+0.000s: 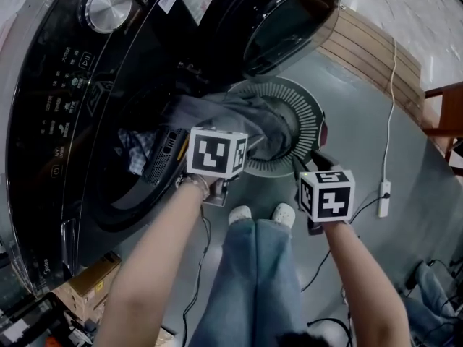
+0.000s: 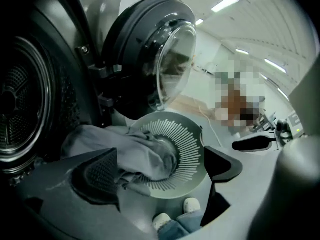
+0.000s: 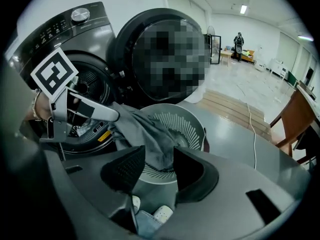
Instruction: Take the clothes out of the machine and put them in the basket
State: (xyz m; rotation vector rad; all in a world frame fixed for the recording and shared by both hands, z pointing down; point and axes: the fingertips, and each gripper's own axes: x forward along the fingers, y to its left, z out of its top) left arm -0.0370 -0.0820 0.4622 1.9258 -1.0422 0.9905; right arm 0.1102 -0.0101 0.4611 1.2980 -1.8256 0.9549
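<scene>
Garment [image 2: 132, 149] lies half in the basket [image 2: 194, 143], its tail on the machine's [image 1: 65, 92] lip. Left hand-held gripper [image 2: 161, 155] gapes wide, right hand-held gripper [image 3: 159, 153] part open, both empty. Unheld, the tail may drag it to the floor [image 1: 362, 129] between.

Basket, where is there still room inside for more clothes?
The basket's slotted side away from the machine is bare. So is the grey floor between the basket and the white cable. The side next to the machine is crowded, because the grey garment drapes over that rim and covers the middle.
</scene>
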